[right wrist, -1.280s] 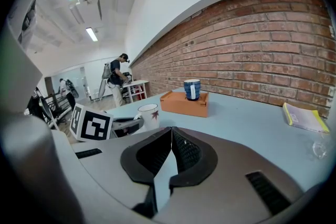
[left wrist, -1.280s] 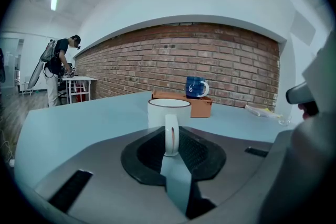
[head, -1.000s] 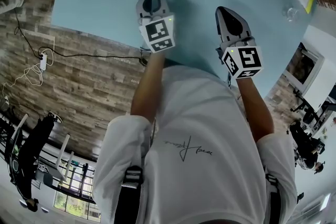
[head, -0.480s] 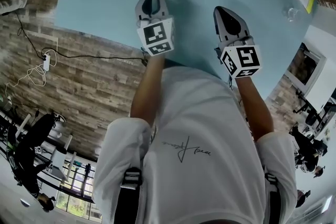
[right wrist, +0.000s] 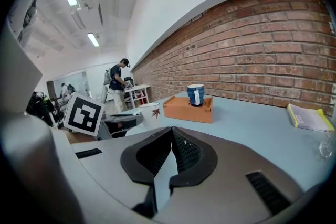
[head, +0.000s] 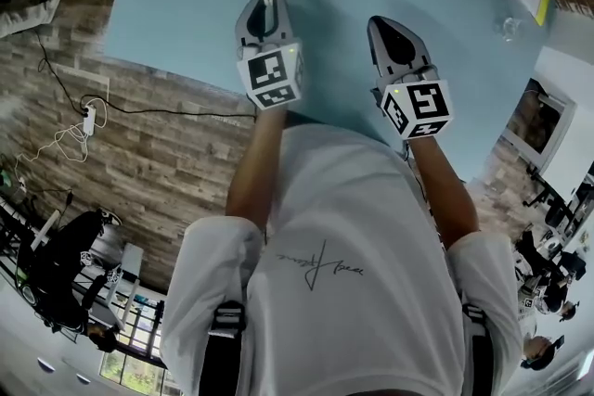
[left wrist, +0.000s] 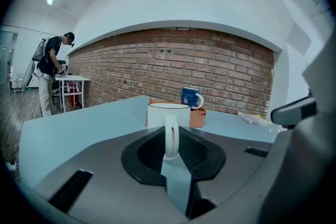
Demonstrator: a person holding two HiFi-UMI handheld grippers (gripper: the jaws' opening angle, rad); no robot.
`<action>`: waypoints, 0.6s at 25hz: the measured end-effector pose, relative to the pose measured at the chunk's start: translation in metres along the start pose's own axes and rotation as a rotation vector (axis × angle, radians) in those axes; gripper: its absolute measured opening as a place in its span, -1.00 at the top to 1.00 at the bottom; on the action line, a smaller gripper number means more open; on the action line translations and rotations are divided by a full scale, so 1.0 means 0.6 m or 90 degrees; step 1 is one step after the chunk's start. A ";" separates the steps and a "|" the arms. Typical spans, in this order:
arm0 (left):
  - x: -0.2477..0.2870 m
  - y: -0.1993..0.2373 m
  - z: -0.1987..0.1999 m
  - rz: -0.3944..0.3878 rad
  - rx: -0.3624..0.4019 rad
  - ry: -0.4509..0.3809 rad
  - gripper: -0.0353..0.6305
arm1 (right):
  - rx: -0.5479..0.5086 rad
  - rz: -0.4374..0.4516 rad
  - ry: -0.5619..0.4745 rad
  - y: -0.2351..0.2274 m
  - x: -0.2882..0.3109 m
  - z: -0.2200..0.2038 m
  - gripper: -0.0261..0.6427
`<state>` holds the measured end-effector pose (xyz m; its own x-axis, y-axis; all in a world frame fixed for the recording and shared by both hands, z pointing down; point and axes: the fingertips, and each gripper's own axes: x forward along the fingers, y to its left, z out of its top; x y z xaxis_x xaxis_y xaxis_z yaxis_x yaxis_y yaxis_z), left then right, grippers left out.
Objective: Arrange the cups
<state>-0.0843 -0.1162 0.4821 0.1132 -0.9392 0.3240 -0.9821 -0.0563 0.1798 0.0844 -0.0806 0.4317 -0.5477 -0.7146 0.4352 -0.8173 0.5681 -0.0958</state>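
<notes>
While the left gripper (left wrist: 171, 153) is clamped on the handle (left wrist: 171, 135) of the white cup (left wrist: 168, 113), the cup's body stands upright just beyond the jaw tips, over the near part of the pale blue surface (head: 186, 5). Whether its base rests on the surface or hangs just clear of it cannot be told, since the jaws hide the base. The right gripper (right wrist: 170, 140) has its jaws together with nothing between them, and it is held level beside the left one, well apart from the cup.

Farther along the surface, toward the brick wall, an orange box (right wrist: 188, 111) carries a blue cup (right wrist: 196, 94), which stands upright toward one end of the box.

Step in hand, as judged from this layout: the white cup has been taken by its handle and is to be carried to join the blue one.

The next move probably calls for:
- keeping the cup level while it is brought forward to the box;
- raising it enough for its base to pass the box's edge;
- setting it down on the bare part of the box, beside the blue cup and not touching it.

Only then should the jaws part. A handle grip leaves the body free to swing, so a slow approach seems prudent.
</notes>
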 end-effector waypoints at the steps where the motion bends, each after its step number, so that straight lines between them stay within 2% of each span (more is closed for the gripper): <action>1: 0.000 -0.001 0.004 0.000 -0.003 0.000 0.72 | 0.001 0.001 -0.003 0.000 -0.001 0.002 0.86; 15: 0.013 -0.005 0.074 -0.018 0.007 -0.021 0.72 | 0.025 -0.011 -0.037 -0.001 -0.008 0.024 0.86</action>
<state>-0.0870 -0.1381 0.4429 0.1362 -0.9477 0.2885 -0.9801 -0.0865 0.1785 0.0847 -0.0833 0.4170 -0.5425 -0.7471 0.3840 -0.8321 0.5405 -0.1240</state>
